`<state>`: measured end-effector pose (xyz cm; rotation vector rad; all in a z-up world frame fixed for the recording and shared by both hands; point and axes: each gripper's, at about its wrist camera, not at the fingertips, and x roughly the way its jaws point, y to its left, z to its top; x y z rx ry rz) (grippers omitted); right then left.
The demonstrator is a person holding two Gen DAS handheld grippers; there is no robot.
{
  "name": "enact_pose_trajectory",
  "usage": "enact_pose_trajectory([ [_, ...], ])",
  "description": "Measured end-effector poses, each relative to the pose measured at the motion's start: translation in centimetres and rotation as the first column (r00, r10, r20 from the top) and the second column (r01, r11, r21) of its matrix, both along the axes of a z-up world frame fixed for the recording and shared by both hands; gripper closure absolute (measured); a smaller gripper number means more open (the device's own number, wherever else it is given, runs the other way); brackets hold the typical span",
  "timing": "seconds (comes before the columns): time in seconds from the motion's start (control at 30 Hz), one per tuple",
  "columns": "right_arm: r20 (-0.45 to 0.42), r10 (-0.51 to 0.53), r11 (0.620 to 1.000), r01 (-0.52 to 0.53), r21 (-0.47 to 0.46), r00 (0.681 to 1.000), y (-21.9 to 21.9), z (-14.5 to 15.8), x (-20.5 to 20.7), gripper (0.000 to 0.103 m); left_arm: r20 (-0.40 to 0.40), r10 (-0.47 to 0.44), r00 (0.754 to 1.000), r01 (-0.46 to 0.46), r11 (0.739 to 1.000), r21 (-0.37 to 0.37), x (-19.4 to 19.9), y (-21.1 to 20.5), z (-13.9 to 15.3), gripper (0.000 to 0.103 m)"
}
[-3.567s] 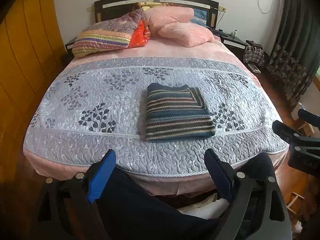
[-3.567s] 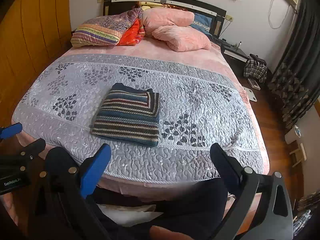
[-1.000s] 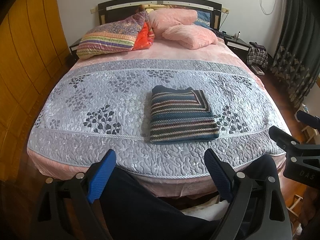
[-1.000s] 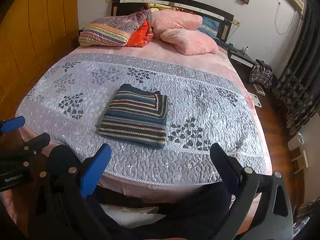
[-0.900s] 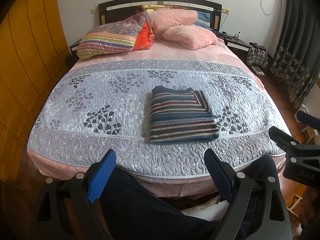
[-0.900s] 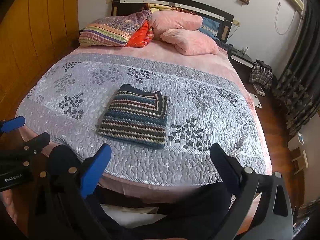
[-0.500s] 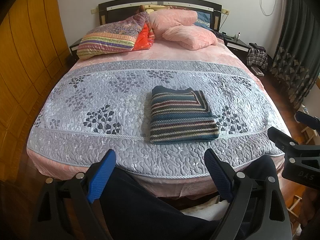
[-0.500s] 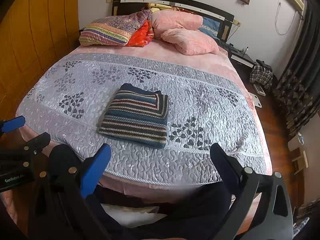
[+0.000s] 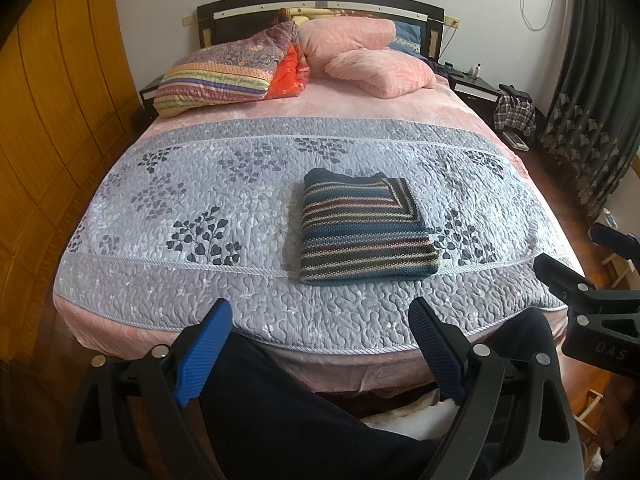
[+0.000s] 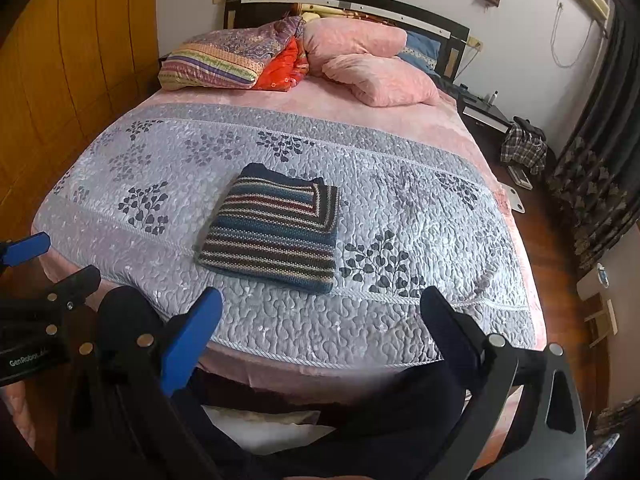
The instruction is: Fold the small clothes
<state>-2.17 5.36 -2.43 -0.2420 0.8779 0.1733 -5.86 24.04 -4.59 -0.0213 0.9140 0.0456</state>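
A striped knitted sweater lies folded into a neat rectangle on the grey quilted bedspread, near the foot of the bed. My left gripper hangs open off the foot of the bed, well short of the sweater, with nothing between its fingers. My right gripper is open too, empty, and just as far back. Each gripper shows at the edge of the other's view: the right gripper, the left gripper.
Pillows and a folded colourful quilt are piled at the headboard. A wooden wardrobe lines the left side. A nightstand, checked cloth and dark curtains stand to the right. The person's dark trouser legs fill the foreground.
Both grippers have drawn back and risen slightly since the earliest frames, so the bed sits a little lower in view. The sweater has not moved.
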Motion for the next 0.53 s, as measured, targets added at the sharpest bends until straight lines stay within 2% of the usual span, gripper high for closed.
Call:
enact_pose_trajectory([
  [0.53,-0.011,0.007,1.0,-0.007,0.004,1.0,-0.14,-0.8,0.09,0.004,-0.011,0.004,1.0,-0.004,1.0,0.0,-0.01,0.31,-0.73,0.013],
])
